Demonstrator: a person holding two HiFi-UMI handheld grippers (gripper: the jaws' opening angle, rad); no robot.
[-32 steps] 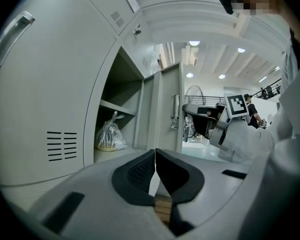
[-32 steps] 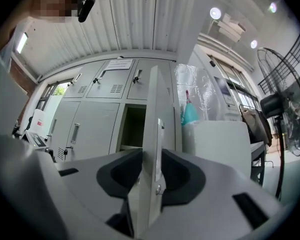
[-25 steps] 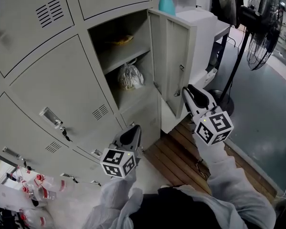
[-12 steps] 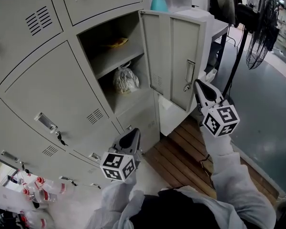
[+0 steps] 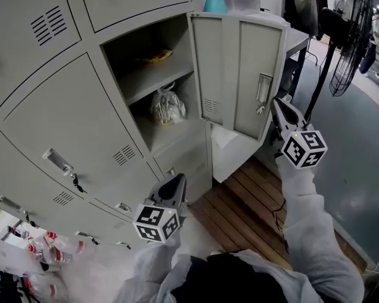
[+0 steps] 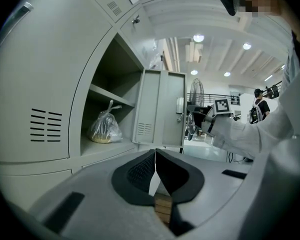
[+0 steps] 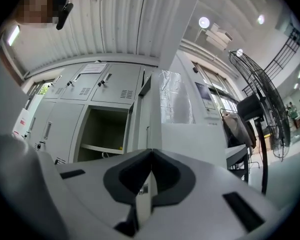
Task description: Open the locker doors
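Nearest us, the left gripper point(image 5: 175, 180) hangs below the open locker door point(image 5: 240, 74), jaws pressed together on nothing. Our right gripper point(image 5: 278, 105), jaws closed too, sits just beside that door's handle edge. Behind the door, a plastic bag point(image 5: 167, 106) lies in the compartment.

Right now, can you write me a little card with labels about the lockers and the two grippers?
Open locker door: swung wide, one compartment showing
Inside: plastic bag on the bottom, yellow thing on the shelf above
Other lockers: closed doors
Right gripper: shut, tip beside the open door's handle; whether it touches is unclear
Left gripper: shut, nothing in it, low in front of the closed lockers
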